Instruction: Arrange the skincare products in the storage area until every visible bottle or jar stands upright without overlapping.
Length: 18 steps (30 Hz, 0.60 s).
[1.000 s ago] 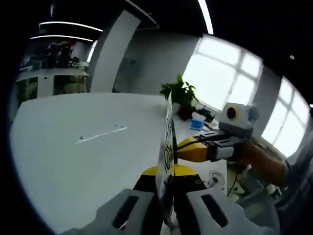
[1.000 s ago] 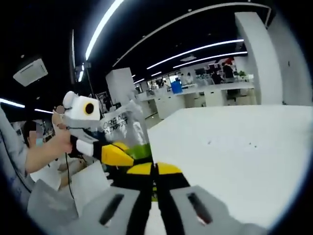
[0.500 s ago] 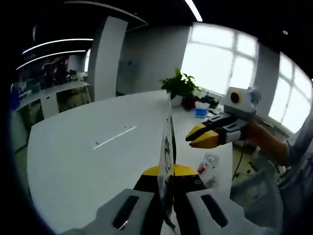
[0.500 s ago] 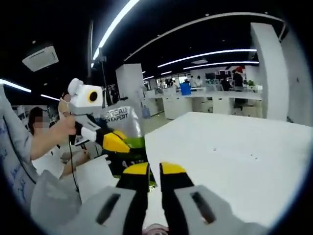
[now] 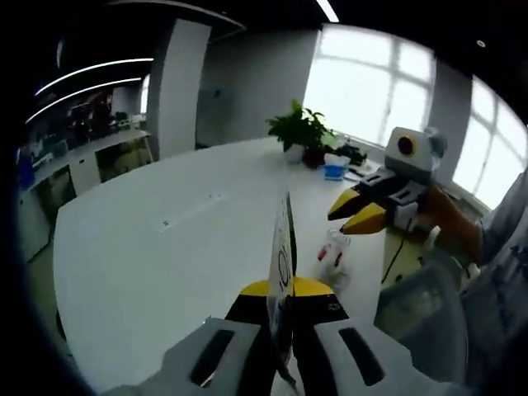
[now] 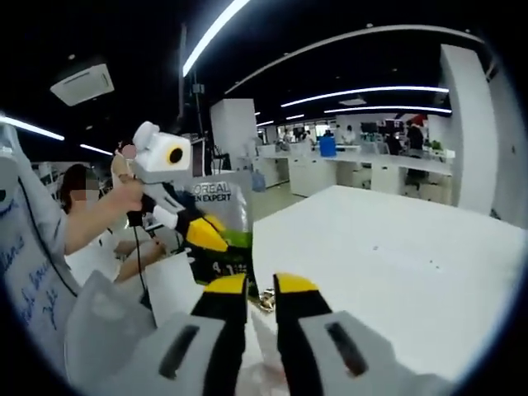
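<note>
We see a flat sachet (image 6: pixel 221 227) marked "EXPERT", edge-on (image 5: pixel 283 247) in the left gripper view, pinched by the left gripper (image 5: pixel 280 290) above the white bench (image 5: pixel 148 247). The right gripper (image 6: pixel 252 285), fingers parted and empty, hangs nearby; a small packet (image 5: pixel 332 256) lies on the bench.

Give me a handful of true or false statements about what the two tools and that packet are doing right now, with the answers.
1. The left tool is shut on the flat packet. True.
2. The right tool holds the packet too. False: its yellow tips stand apart with nothing between them, off to the side of the packet.
3. The packet lies flat on the white table. False: it is held up in the air, edge-on in the left gripper view.
4. A potted plant stands on the table near the windows. True.
5. A small white item with red marks lies on the table. True.
</note>
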### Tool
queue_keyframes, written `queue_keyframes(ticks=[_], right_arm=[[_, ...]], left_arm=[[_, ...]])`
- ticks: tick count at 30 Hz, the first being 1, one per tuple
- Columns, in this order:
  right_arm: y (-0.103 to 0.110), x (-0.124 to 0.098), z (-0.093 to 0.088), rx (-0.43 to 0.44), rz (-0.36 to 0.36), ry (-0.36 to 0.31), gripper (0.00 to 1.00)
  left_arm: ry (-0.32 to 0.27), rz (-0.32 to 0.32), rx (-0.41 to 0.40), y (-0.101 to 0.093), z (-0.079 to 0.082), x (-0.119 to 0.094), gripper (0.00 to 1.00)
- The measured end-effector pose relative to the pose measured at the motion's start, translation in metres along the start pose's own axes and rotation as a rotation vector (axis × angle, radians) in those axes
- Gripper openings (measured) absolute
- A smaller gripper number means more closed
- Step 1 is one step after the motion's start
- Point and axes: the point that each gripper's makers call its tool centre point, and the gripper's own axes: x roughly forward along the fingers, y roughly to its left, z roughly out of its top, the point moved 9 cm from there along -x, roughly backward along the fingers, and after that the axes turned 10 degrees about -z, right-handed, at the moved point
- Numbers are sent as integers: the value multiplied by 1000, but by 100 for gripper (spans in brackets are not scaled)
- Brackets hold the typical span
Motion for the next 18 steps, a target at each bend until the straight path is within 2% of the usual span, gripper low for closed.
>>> queue_keyframes(ticks=[9, 18], right_arm=[[29, -10, -17, 5, 45, 26, 14], [57, -8, -46, 30, 79, 92, 19]], left_arm=[[44, -34, -18, -17, -22, -3, 0], [73, -102, -45, -31, -43, 3, 0]])
